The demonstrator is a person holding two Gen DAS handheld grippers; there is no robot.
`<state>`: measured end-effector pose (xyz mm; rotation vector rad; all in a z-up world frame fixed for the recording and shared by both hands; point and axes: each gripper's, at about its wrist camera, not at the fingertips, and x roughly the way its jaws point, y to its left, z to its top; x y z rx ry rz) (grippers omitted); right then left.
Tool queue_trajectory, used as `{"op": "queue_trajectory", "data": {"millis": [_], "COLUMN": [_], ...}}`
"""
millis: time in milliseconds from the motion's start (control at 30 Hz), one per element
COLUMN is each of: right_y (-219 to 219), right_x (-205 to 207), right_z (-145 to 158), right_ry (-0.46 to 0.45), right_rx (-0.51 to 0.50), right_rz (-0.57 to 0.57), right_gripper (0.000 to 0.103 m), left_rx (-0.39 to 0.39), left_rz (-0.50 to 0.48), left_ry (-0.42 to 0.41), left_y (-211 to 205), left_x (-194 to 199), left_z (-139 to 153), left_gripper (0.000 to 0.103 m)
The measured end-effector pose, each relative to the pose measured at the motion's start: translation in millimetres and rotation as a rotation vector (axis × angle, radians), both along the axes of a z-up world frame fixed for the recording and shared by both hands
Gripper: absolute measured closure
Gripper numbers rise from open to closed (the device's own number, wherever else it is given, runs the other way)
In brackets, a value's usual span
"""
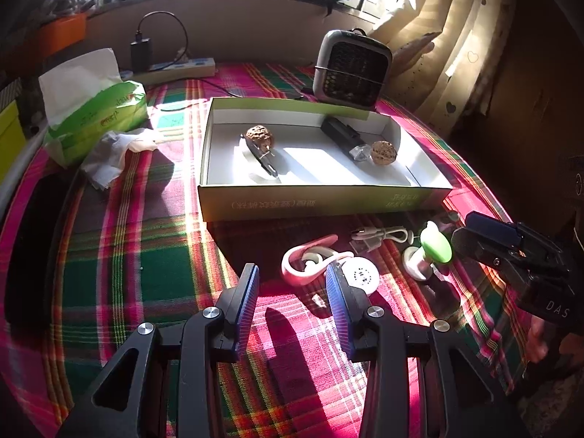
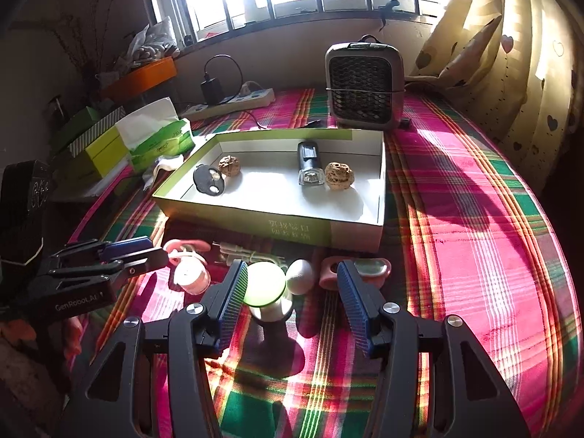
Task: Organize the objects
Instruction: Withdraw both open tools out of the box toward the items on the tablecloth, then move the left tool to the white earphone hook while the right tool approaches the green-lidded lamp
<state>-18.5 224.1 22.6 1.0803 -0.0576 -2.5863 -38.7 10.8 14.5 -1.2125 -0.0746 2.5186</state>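
An open cardboard box (image 1: 321, 202) (image 2: 255, 221) on the plaid cloth holds two walnuts (image 1: 258, 135) (image 2: 339, 175), a black key-shaped piece (image 2: 207, 180) and a black device with a clear end (image 2: 309, 160). In front of the box lie a pink looped gadget (image 1: 310, 255) with a white disc (image 1: 361, 277), a white cable (image 1: 379, 235), a green-capped mushroom-shaped piece (image 2: 264, 284), a white egg (image 2: 300, 276) and a pink case (image 2: 330, 270). My left gripper (image 1: 292, 281) (image 2: 146, 252) stands open just before the pink gadget. My right gripper (image 2: 292, 277) (image 1: 485, 233) is open around the green-capped piece without pressing it.
A green tissue pack (image 1: 95, 116) and a crumpled tissue (image 1: 109, 157) lie left of the box. Behind it stand a small grey heater (image 2: 365, 84), a power strip (image 2: 233, 102) and a charger. Curtains (image 2: 511, 54) hang at the right. Stacked boxes (image 2: 98, 146) sit at the left.
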Motion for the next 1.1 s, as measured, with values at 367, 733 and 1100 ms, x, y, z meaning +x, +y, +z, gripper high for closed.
{"op": "queue_trajectory", "data": {"millis": [367, 733, 1100], "right_y": [-7, -21, -25], "right_x": [5, -1, -6], "right_z": [-15, -28, -28], "right_ry": [-0.042, -0.092, -0.081], "right_rx": [0.015, 0.03, 0.057], "right_rz": [0.038, 0.077, 0.072], "right_gripper": [0.051, 0.051, 0.051], "left_rx": [-0.001, -0.04, -0.109], "left_rz": [0.0, -0.042, -0.111], "left_ry": [-0.012, 0.008, 0.019], "left_y": [-1, 7, 23], "left_x": [-7, -14, -22], "left_z": [-7, -5, -6], "left_gripper": [0.063, 0.063, 0.063]}}
